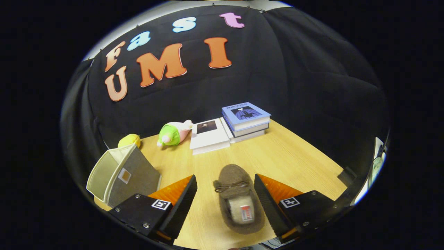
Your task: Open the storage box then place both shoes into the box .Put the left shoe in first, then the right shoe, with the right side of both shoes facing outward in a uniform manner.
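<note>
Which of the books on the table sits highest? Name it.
The blue-covered book, topping the stack beyond the slipper. The white book lies flat beside that stack. The gripper has its jaws open, either side of the slipper.

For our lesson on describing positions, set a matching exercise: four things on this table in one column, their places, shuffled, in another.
1. slipper
2. storage box
3. blue book
4. green plush toy

A. on top of a book stack
B. between the open jaws of the gripper
C. beside a yellow toy
D. tipped over, by one finger

Pairs: 1-B, 2-D, 3-A, 4-C
</note>
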Available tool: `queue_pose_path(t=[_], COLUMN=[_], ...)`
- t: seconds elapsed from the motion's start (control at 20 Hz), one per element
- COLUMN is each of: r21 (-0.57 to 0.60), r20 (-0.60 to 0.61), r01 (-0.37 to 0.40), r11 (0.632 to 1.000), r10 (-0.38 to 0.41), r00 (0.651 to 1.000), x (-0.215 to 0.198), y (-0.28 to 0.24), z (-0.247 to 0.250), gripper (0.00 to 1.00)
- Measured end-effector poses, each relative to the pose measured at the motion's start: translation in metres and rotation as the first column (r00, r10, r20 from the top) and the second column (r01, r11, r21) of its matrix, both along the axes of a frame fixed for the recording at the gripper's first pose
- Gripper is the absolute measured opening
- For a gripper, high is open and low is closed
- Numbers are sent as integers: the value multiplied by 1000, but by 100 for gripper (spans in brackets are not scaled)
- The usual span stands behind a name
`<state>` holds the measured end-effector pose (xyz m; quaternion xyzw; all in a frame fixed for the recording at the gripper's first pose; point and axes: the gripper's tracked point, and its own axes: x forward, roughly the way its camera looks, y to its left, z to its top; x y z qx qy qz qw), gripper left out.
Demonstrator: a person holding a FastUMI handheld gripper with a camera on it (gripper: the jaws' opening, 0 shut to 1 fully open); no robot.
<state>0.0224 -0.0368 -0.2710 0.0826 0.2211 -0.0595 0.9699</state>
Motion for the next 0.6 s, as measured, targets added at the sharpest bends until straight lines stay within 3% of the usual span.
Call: queue_pose_path(t=[0.3, 0.6], r21=[47, 83], r20=[-55, -118], r01=[48, 14], r11=[998, 996], r10=[-46, -4], r00=[997, 993], x=[-17, -18], y=[-44, -40], z=[-36, -66], gripper=[99, 93])
